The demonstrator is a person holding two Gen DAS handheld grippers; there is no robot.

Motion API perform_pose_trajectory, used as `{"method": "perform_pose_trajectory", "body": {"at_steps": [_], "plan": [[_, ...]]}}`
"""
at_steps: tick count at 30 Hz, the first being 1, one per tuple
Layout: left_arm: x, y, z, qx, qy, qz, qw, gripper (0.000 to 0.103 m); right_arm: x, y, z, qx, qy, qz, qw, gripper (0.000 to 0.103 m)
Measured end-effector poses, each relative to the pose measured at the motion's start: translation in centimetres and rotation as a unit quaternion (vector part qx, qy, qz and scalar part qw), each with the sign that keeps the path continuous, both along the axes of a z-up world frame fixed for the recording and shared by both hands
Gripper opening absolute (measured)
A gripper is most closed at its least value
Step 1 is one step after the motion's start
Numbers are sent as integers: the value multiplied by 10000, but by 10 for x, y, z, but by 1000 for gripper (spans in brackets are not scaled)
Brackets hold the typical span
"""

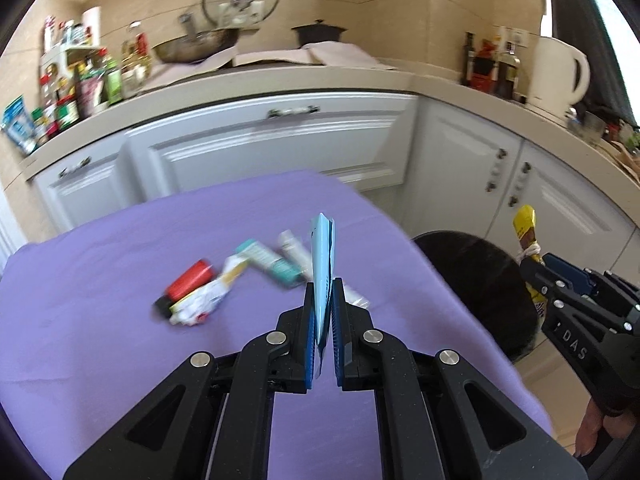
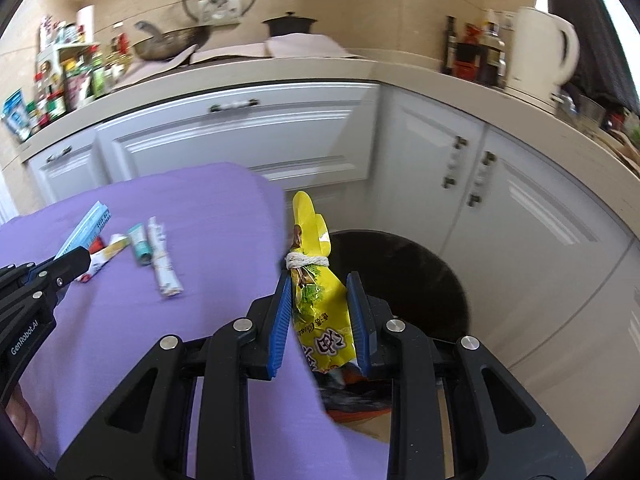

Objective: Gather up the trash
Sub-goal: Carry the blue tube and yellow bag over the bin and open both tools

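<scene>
Between blue pads of left gripper [image 1: 323, 300]: flat light-blue packet [image 1: 322, 256] being pinched edge-on, held above purple tablecloth [image 1: 100, 264]. Between pads of right gripper [image 2: 320, 292]: yellow snack bag [image 2: 316, 300], neck tied with string, being clamped and held beside cloth edge, over dark trash bin [image 2: 420, 280]. Loose trash lying on cloth: red-and-black item [image 1: 188, 286], crumpled white wrapper [image 1: 200, 304], teal tube [image 1: 266, 262], white tube [image 2: 162, 262]. White cabinets [image 1: 260, 140] and white kettle [image 1: 558, 76] being shown behind.
</scene>
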State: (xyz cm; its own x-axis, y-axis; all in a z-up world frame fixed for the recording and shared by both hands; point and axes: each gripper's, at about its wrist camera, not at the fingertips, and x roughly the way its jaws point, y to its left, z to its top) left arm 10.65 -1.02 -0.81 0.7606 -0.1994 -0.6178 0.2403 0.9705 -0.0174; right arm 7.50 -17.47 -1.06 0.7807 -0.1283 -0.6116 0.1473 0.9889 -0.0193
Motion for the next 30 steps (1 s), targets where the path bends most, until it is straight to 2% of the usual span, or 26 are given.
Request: {"method": "perform_pose_trajectory", "body": {"at_steps": [15, 30], "plan": [[20, -78, -2, 86, -67, -420, 9991, 8, 1, -71, -6, 105, -102, -601, 9981, 27], [51, -128, -21, 305, 43, -577, 9979, 8, 21, -110, -24, 218, -69, -823, 9963, 27]]}}
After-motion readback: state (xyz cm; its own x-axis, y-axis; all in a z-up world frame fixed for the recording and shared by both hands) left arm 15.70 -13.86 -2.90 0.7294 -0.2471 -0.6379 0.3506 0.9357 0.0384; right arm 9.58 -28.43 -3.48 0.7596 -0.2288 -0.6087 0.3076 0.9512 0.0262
